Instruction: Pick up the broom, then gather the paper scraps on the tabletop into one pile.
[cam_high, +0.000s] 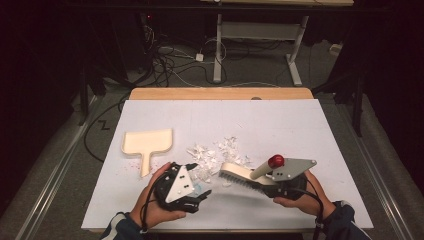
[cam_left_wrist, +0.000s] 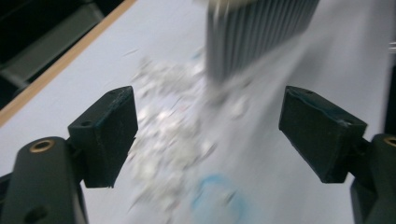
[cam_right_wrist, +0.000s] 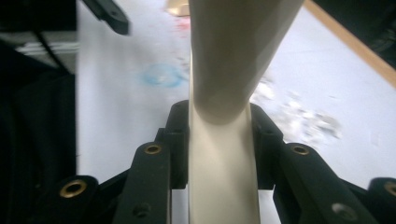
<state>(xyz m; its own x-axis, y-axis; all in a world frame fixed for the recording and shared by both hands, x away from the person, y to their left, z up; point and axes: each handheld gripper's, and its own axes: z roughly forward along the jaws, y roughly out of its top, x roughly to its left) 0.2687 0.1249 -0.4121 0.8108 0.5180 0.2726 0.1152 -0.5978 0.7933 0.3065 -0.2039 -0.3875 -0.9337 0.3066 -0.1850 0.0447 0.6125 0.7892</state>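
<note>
Near the tabletop's left edge: cream dustpan (cam_high: 148, 145), handle toward the front edge, free of both grippers. Front edge, left of centre: left gripper (cam_high: 202, 195), jaws wide apart, nothing between them, tips toward the scraps. Left gripper view has the pads (cam_left_wrist: 106, 135) either side of the pile, blurred bristles beyond. Mid-table: white scraps (cam_high: 216, 156) strewn between dustpan and brush. Small blue mark (cam_right_wrist: 162, 75) on the sheet by the pile. Right of centre: brush (cam_high: 242, 176), bristles down at the scraps' right side, red-capped handle up. Right gripper (cam_high: 270, 186) clamped on brush handle (cam_right_wrist: 223, 154), pads tight against both sides.
</note>
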